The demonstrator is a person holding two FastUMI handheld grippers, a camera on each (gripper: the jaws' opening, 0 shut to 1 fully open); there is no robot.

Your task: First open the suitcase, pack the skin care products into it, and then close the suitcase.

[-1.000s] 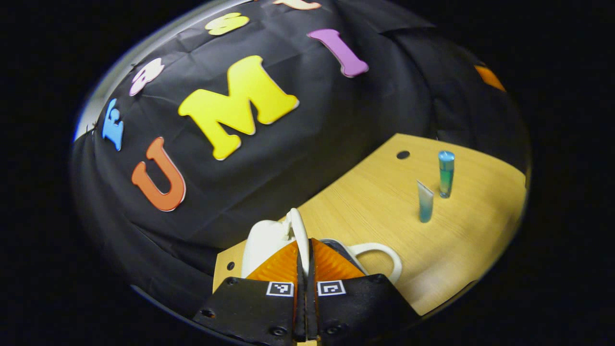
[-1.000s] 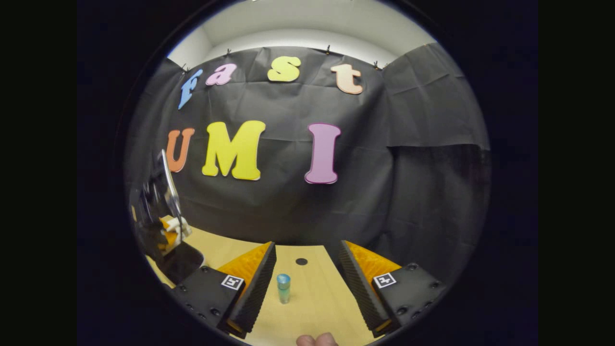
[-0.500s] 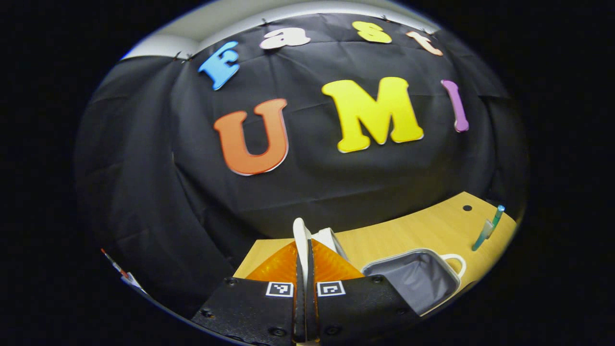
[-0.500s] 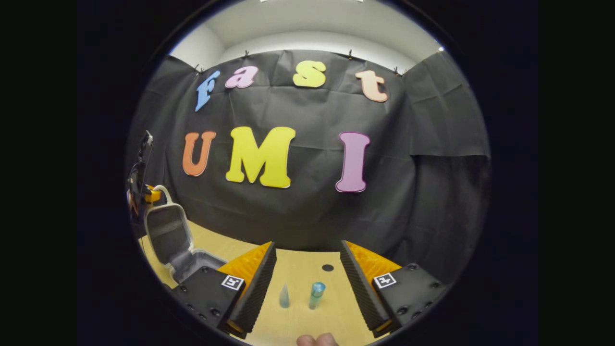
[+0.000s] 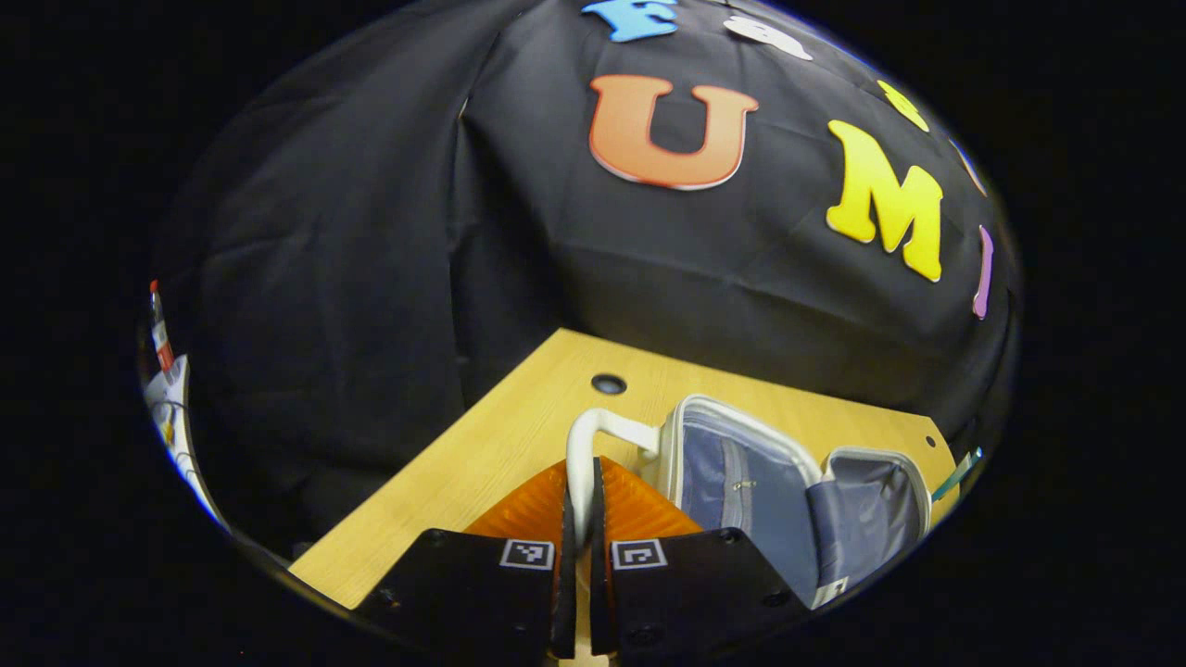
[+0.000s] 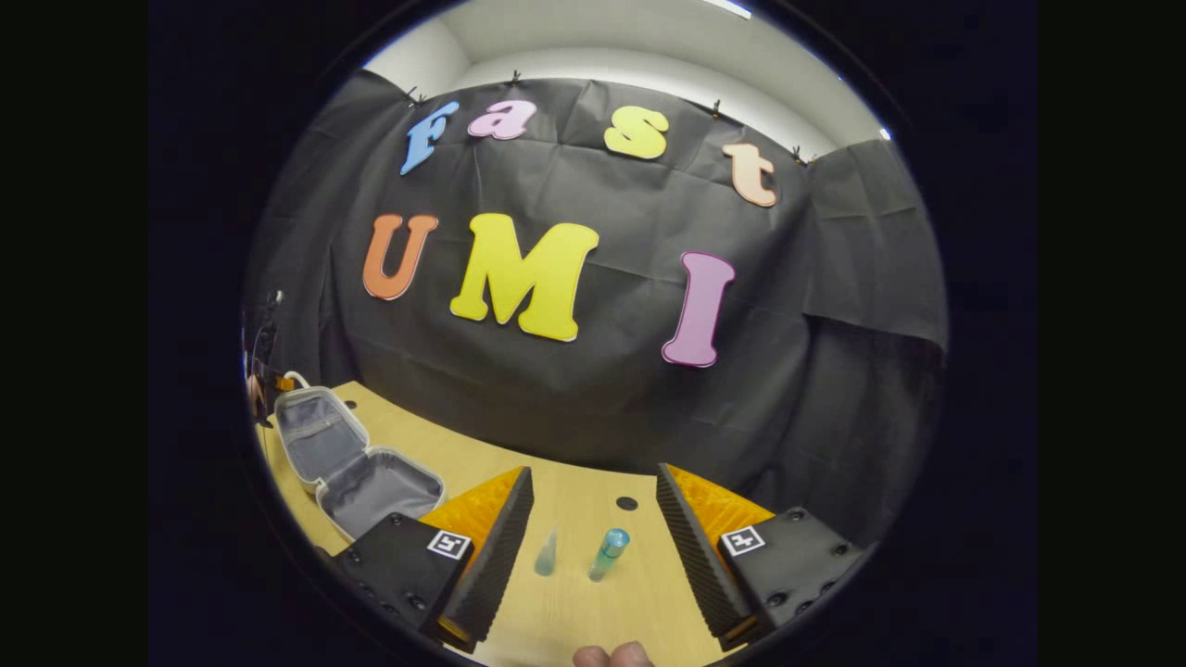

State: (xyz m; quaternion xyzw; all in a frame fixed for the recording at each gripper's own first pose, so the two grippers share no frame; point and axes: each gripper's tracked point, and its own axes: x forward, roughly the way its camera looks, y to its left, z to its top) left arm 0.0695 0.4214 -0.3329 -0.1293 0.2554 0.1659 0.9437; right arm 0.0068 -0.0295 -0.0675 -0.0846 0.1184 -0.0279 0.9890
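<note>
The small white suitcase [image 5: 741, 482] lies open on the wooden table, grey lining showing in both halves. My left gripper [image 5: 576, 519] is shut on the suitcase lid's white handle [image 5: 593, 435]. In the right gripper view the open suitcase [image 6: 357, 463] sits at the far left. Two skin care products stand ahead of my right gripper [image 6: 593, 547]: a pale blue tube [image 6: 547, 554] and a blue-capped bottle [image 6: 608, 554]. That gripper is open with nothing between its fingers, a little short of both. The tube and bottle [image 5: 954, 474] also peek in at the left gripper view's right edge.
The light wooden table [image 6: 574, 611] has round cable holes [image 5: 608, 383] [image 6: 627, 503] near its back edge. Black cloth walls close the booth behind and to the sides. A fingertip [image 6: 611, 656] shows at the bottom of the right gripper view.
My left gripper swung the suitcase lid by its handle from upright down to lying open flat. The right gripper drifted slightly, bringing both products between its fingers' line.
</note>
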